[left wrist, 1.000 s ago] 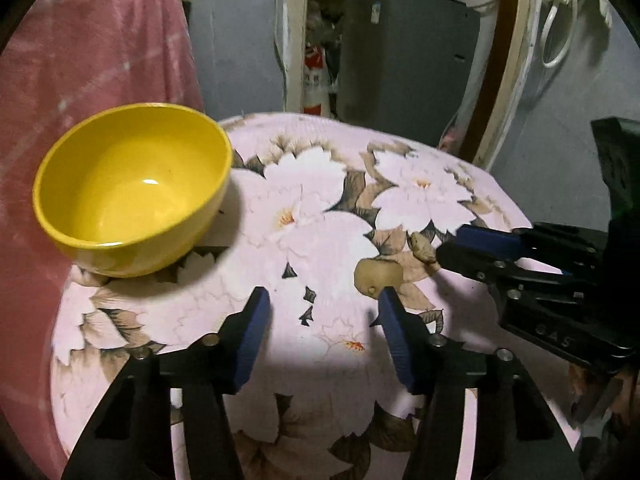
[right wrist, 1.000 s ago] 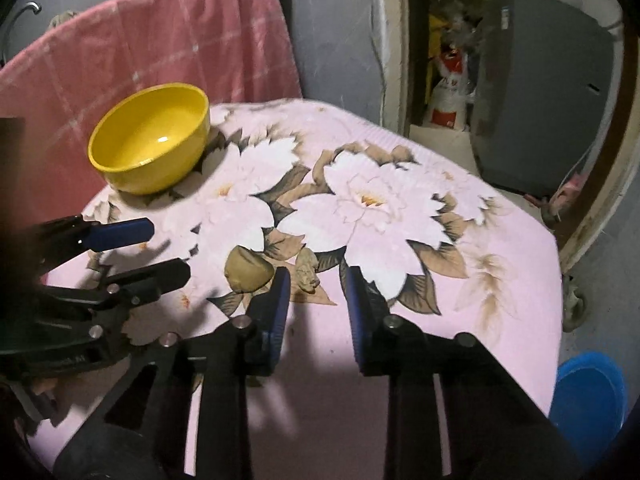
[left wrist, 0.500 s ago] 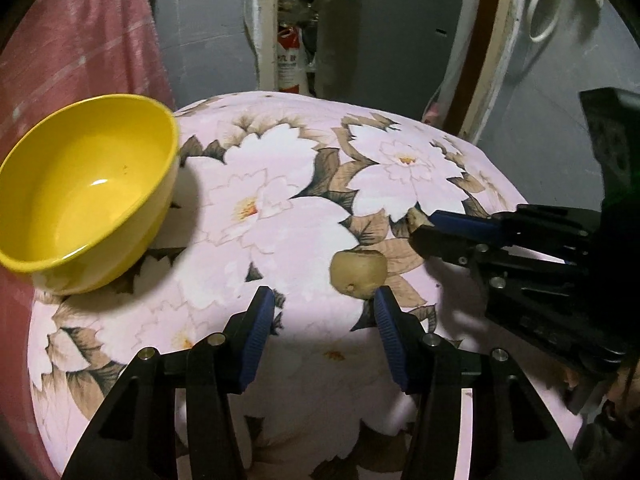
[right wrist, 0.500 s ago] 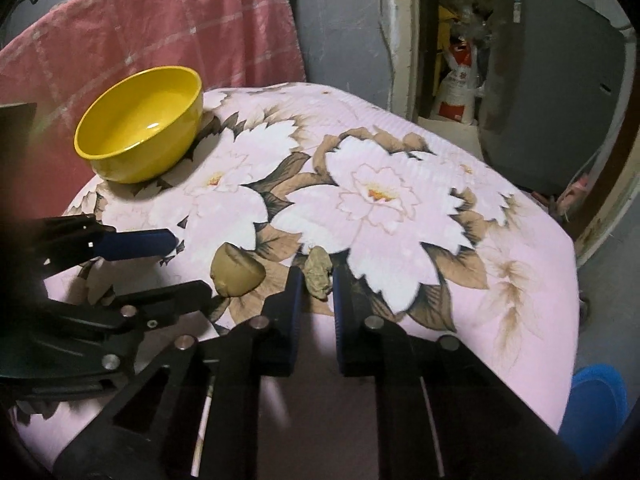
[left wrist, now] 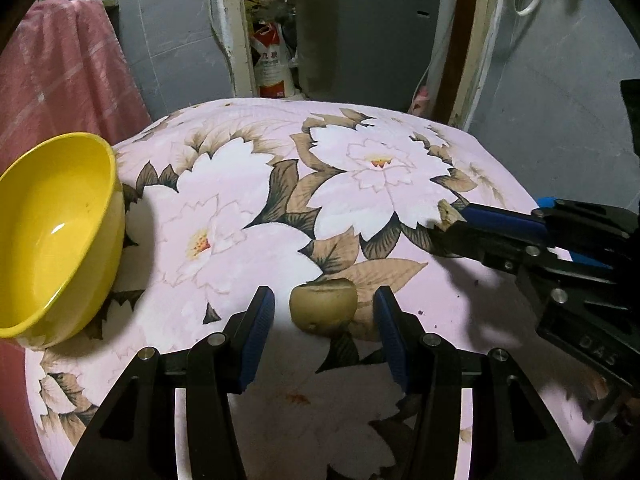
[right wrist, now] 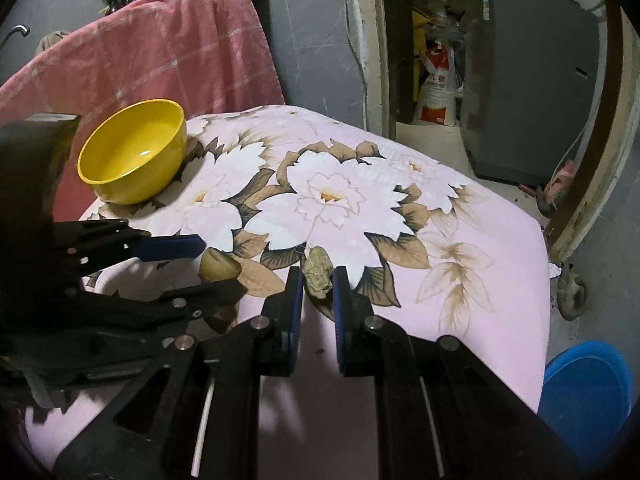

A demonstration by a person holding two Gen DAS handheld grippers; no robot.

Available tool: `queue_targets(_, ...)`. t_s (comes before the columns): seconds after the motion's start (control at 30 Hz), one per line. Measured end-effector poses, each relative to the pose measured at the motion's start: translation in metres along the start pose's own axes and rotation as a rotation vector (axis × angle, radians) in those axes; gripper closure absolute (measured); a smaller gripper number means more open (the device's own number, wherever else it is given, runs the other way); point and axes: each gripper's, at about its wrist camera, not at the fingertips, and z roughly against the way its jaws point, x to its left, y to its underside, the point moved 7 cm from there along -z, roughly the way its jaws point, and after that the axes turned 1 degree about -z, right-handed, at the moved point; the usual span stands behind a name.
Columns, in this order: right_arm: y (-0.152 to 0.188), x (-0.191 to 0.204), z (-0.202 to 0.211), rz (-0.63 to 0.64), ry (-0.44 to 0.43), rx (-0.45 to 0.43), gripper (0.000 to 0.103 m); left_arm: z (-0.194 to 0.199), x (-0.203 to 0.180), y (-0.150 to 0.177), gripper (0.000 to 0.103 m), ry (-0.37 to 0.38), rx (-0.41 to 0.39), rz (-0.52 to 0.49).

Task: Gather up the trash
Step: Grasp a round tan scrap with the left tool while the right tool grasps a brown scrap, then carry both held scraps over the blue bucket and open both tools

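A rounded brown fruit scrap (left wrist: 323,310) lies on the floral tablecloth between the tips of my open left gripper (left wrist: 323,312); it also shows in the right wrist view (right wrist: 219,269). A smaller crumpled brown scrap (right wrist: 318,272) sits between the narrowed fingers of my right gripper (right wrist: 317,280), which seem to press on it. In the left wrist view the right gripper (left wrist: 456,226) enters from the right with that scrap (left wrist: 447,213) at its tip. A yellow bowl (left wrist: 52,236) stands at the left, empty.
The table (right wrist: 480,280) is covered by a pink floral cloth. A pink towel (right wrist: 168,48) hangs behind the bowl (right wrist: 134,152). A blue bucket (right wrist: 586,392) stands on the floor at the right. A grey cabinet (right wrist: 528,80) and a sack (right wrist: 438,88) stand beyond.
My left gripper moved forward so its fingers now straddle the rounded scrap. My right gripper moved onto the small scrap and its fingers narrowed around it.
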Motion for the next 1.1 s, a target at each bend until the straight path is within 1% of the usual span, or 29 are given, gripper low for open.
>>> queue_targets(0.07,0.000,-0.002,0.002,-0.015,-0.008,-0.003,0.064,0.000,0.000,0.000,0.074,-0.011,-0.003,-0.009)
queue_targets(0.23,-0.002,-0.003,0.016,-0.029,-0.009,-0.026,0.064,0.004,-0.003,0.006,0.074,0.006,-0.018,0.032)
queue_targets(0.33,-0.005,0.001,0.026,-0.026,-0.004,-0.045,0.064,0.015,-0.003,0.006,0.074,0.007,-0.056,0.062)
queue_targets(0.43,-0.011,0.004,0.043,-0.017,-0.006,-0.095,0.064,0.036,-0.005,0.003,0.074,-0.004,-0.141,0.100)
queue_targets(0.5,-0.015,0.006,0.058,-0.020,-0.005,-0.148,0.064,0.057,-0.010,0.000,0.074,-0.018,-0.238,0.132)
queue_targets(0.53,-0.016,0.006,0.065,-0.024,-0.004,-0.173,0.064,0.063,-0.011,-0.003,0.074,-0.021,-0.268,0.143)
queue_targets(0.6,-0.018,0.008,0.083,-0.027,0.011,-0.247,0.064,0.079,-0.016,-0.008,0.074,-0.007,-0.334,0.178)
queue_targets(0.67,-0.020,0.009,0.111,-0.024,0.037,-0.338,0.064,0.094,-0.020,-0.013,0.074,0.004,-0.387,0.201)
queue_targets(0.83,-0.021,-0.001,0.173,-0.033,0.102,-0.492,0.064,0.146,-0.042,-0.034,0.074,0.021,-0.548,0.203)
queue_targets(0.97,-0.014,-0.014,0.222,-0.051,0.171,-0.577,0.064,0.174,-0.074,-0.048,0.074,0.052,-0.605,0.172)
queue_targets(1.1,0.000,-0.031,0.263,-0.072,0.239,-0.629,0.063,0.192,-0.107,-0.057,0.074,0.103,-0.652,0.158)
